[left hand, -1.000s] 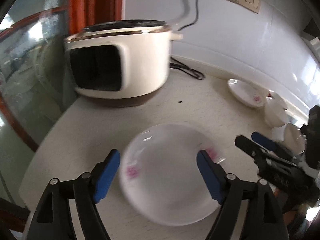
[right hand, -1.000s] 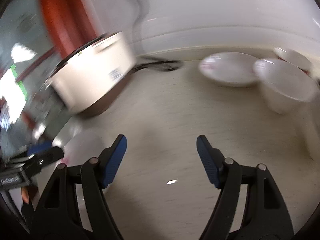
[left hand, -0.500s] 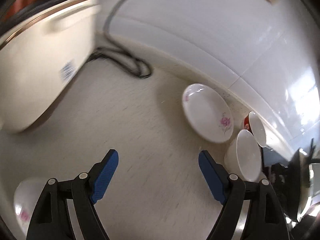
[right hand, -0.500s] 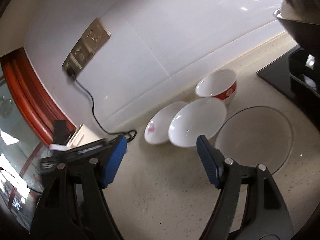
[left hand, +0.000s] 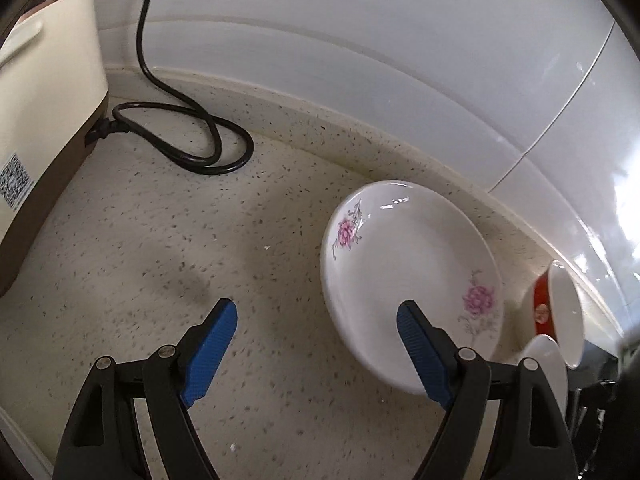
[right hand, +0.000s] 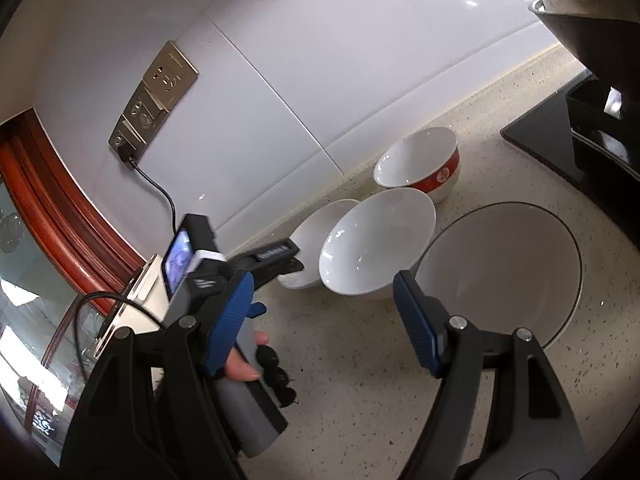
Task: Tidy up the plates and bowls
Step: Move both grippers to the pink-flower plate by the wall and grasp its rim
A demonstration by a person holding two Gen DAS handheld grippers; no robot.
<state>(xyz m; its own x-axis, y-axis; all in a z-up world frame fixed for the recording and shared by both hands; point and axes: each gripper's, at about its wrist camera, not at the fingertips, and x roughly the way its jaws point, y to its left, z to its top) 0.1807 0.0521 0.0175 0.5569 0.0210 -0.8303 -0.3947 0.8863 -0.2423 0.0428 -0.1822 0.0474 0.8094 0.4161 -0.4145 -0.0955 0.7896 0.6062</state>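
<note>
A: Speckled stone counter [left hand: 280,208], matte. Glossy white wall tiles [left hand: 360,60] behind. Looped black cord [left hand: 192,136] by a cream cooker [left hand: 48,120] with a brown base.

B: Dishes?

A: Shallow round floral plate [left hand: 408,280], glazed white, pink blooms at two spots on the rim, close to the wall. To its right a red-banded bowl [left hand: 560,312], then a plain white bowl [left hand: 548,364]. From the right view: white bowl [right hand: 376,248] overlapping the plate [right hand: 316,240], red bowl [right hand: 420,164] behind, a big grey plate [right hand: 500,272] with a dark rim line beside.

B: Changed from a second back?

A: Then, a different floral plate sat right under the left view, cooker front ahead. Now swung along the counter to the wall-side plate; cooker only at the left edge. Right view rolled, blur gone.

B: Claws?

A: Left gripper [left hand: 316,348] pitched steeply down, blue ribbed pads wide apart, nothing between; right pad [left hand: 420,360] over the plate's near edge. Right gripper [right hand: 324,320] pointing shallower, pads spread, holding nothing, above bare counter before the white bowl. Left hand [right hand: 244,360] wrapped round its grey handle.
</note>
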